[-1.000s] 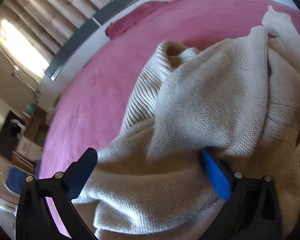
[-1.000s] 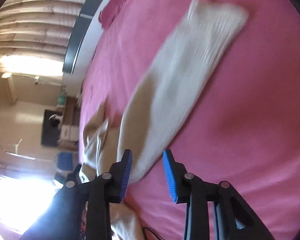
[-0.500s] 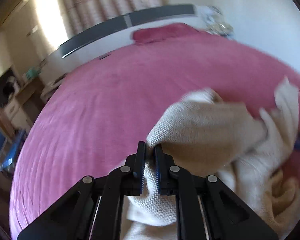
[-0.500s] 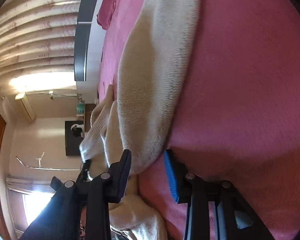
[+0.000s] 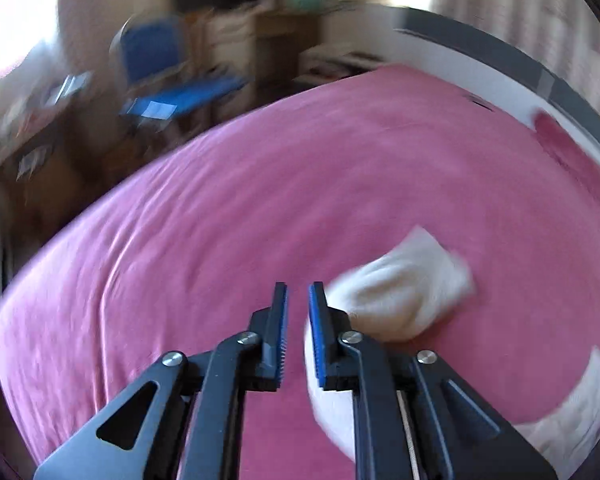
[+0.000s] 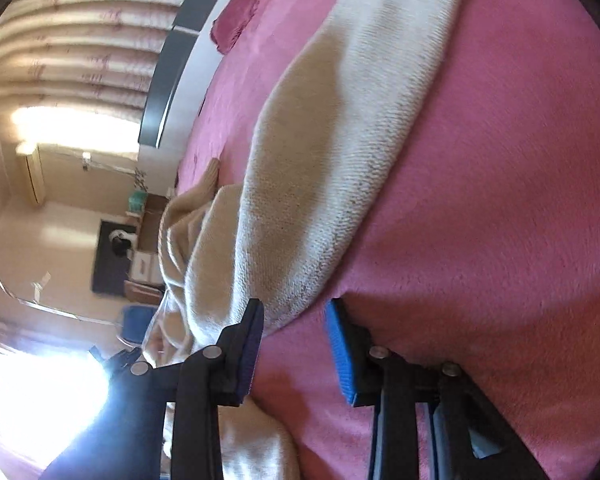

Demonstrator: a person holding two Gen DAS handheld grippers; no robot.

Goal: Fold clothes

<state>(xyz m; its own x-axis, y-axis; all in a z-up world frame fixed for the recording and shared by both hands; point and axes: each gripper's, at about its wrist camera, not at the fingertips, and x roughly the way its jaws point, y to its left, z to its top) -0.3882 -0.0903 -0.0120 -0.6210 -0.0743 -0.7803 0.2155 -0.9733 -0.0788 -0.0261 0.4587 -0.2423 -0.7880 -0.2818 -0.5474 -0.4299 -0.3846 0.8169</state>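
Cream knit sweater (image 6: 320,168) lying on pink bed (image 6: 500,200), sleeve's long axis running toward headboard (image 6: 168,76). Left gripper (image 5: 298,300) fingers opening, gripping nothing. Right gripper (image 6: 294,320) fingers standing apart, straddling sleeve edge.

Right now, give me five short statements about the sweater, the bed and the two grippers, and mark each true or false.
1. The sweater is cream. True.
2. The bed cover is green. False: it is pink.
3. The left gripper clamps knit fabric. False: nothing is between its opening jaws.
4. The right gripper stands open at the sweater's edge. True.
5. The sweater lies folded in a neat square. False: it lies stretched and bunched.
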